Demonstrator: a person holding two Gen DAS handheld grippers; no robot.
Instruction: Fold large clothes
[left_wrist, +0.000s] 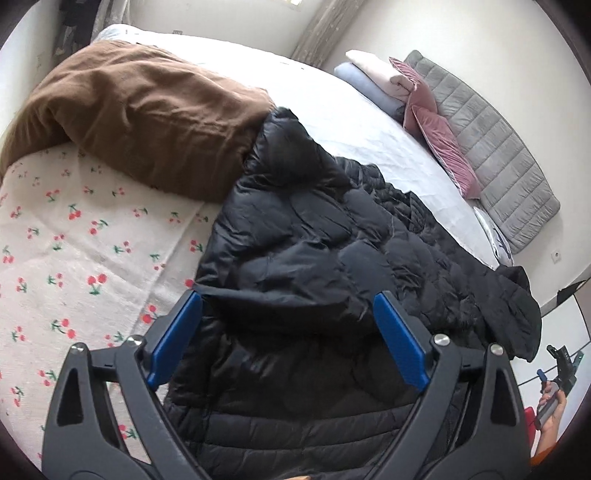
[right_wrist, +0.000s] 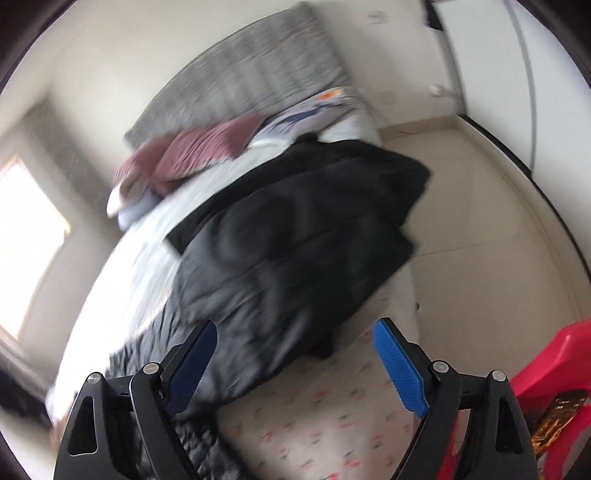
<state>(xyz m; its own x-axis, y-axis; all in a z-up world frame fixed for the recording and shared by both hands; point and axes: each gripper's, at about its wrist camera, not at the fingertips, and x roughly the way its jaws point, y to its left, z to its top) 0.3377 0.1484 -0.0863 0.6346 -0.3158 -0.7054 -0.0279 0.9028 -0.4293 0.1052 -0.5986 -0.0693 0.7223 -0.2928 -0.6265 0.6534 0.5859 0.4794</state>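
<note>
A large black puffer jacket (left_wrist: 332, 258) lies spread across the bed, partly folded over itself, one end hanging off the bed's right edge. My left gripper (left_wrist: 288, 295) is open and empty, hovering just above the jacket's near part. The right wrist view is blurred; the jacket (right_wrist: 295, 229) shows there on the bed. My right gripper (right_wrist: 293, 328) is open and empty, above the jacket's near edge and the cherry-print blanket (right_wrist: 325, 424). The right gripper also shows small at the far right of the left wrist view (left_wrist: 561, 365).
A brown duvet (left_wrist: 136, 114) lies bunched at the back left on a cherry-print blanket (left_wrist: 74, 251). Pink cushions (left_wrist: 439, 136), folded linens (left_wrist: 376, 77) and a grey headboard (left_wrist: 491, 147) stand at the right. A red object (right_wrist: 554, 373) stands on the floor beside the bed.
</note>
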